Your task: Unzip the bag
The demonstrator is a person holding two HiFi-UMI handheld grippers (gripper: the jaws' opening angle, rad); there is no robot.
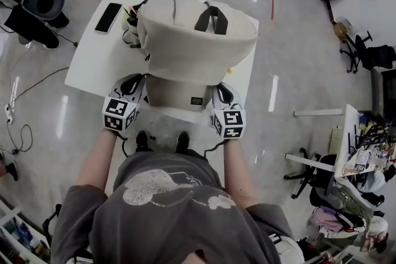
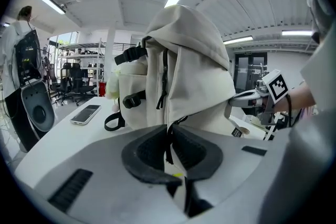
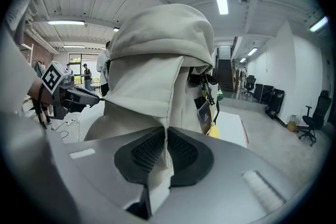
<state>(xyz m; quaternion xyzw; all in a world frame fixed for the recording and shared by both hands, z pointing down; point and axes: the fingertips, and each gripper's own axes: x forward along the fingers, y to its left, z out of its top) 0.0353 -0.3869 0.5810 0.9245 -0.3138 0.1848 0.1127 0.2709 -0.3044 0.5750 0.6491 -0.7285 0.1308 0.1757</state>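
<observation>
1. The left tool [image 1: 135,86] is clamping its jaws on the black zipper pull [image 2: 176,122], which is running down from the lower edge of the bag [image 2: 194,76] and passing between the two pads.
2. The right tool [image 1: 223,93] is clamping its jaws on a fabric fold [image 3: 169,113] of the bag [image 3: 152,71]; the cream cloth is hanging straight down between its pads.
3. The bag [image 1: 192,40] is standing upright on the white bench [image 1: 93,59], directly ahead of both tools and filling the space between them, with its front pocket facing the person.
4. The left tool [image 2: 170,136] is gripping at the bag's lower left corner, and the right tool [image 3: 167,147] is gripping at the lower right corner, level with it.
5. In the left gripper view, the right tool [image 2: 247,99] is showing to the right, just beyond the bag's front corner.
6. In the right gripper view, the left tool [image 3: 79,94] is showing to the left, beside the bag.
7. A phone [image 1: 109,17] is lying flat on the bench [image 2: 58,139], ahead of the left tool and to its left, apart from the bag.
8. Two dark handles [image 1: 210,18] are lying across the top of the bag, on the side farthest from both tools.
</observation>
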